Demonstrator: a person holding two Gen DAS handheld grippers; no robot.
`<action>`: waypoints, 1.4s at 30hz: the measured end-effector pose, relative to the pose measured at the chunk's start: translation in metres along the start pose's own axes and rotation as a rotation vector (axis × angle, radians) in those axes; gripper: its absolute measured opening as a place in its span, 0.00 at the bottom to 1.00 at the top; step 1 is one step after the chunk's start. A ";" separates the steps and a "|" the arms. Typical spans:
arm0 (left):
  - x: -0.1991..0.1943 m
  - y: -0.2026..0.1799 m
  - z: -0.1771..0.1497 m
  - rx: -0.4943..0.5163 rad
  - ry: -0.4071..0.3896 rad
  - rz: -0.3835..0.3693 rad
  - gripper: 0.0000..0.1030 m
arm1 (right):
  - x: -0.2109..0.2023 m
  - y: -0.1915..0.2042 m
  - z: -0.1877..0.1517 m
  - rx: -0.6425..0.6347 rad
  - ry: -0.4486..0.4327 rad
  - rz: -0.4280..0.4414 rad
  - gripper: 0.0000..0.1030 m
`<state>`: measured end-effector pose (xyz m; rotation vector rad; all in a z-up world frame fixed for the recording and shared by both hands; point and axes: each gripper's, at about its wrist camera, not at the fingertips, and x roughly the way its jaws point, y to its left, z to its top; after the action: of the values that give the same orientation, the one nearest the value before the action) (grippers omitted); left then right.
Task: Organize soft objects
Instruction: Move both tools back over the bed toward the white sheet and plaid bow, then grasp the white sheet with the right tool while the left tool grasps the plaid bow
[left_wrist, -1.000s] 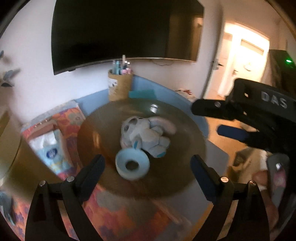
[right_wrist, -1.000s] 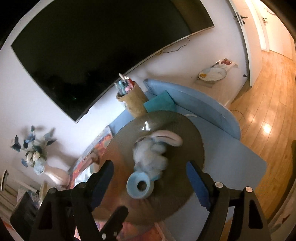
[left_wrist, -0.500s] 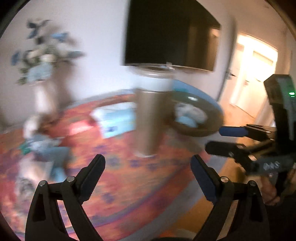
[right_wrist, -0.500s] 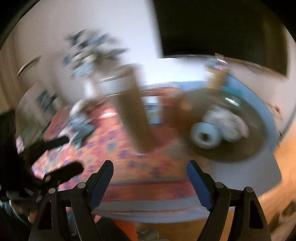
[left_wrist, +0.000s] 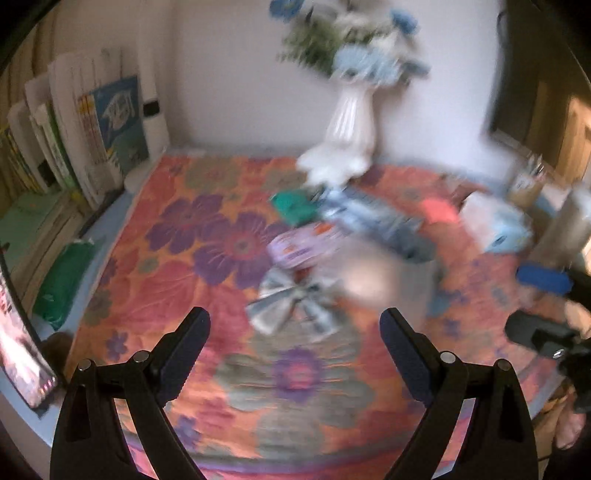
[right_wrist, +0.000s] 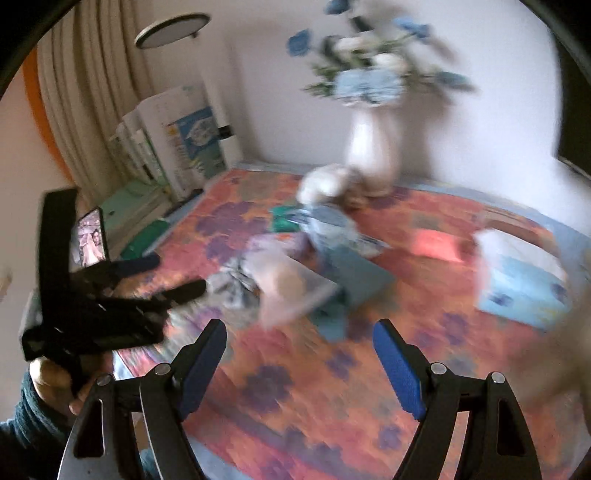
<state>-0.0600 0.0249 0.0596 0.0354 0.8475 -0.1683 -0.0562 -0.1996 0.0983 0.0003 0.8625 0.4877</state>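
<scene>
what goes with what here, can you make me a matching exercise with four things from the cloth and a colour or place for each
Things:
1. vase
2. bow
3. tissue pack
4. folded cloth

Colour or place:
a. green, near the foot of the vase
b. white, upright at the back by the wall
c. grey-blue, nearest the open left tool
d. light blue and white, at the right end of the table

Pairs: 1-b, 2-c, 3-d, 4-a
</scene>
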 end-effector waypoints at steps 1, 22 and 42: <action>0.006 0.001 0.000 0.009 0.022 -0.015 0.90 | 0.012 0.007 0.006 -0.017 0.005 0.016 0.78; 0.063 0.041 0.002 0.031 0.118 -0.119 0.54 | 0.140 0.014 0.036 -0.115 0.209 0.022 0.65; 0.066 0.042 0.005 -0.025 0.087 -0.172 0.15 | 0.114 -0.001 0.016 0.068 0.083 0.086 0.39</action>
<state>-0.0065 0.0569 0.0125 -0.0543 0.9395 -0.3195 0.0182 -0.1501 0.0252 0.0798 0.9631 0.5420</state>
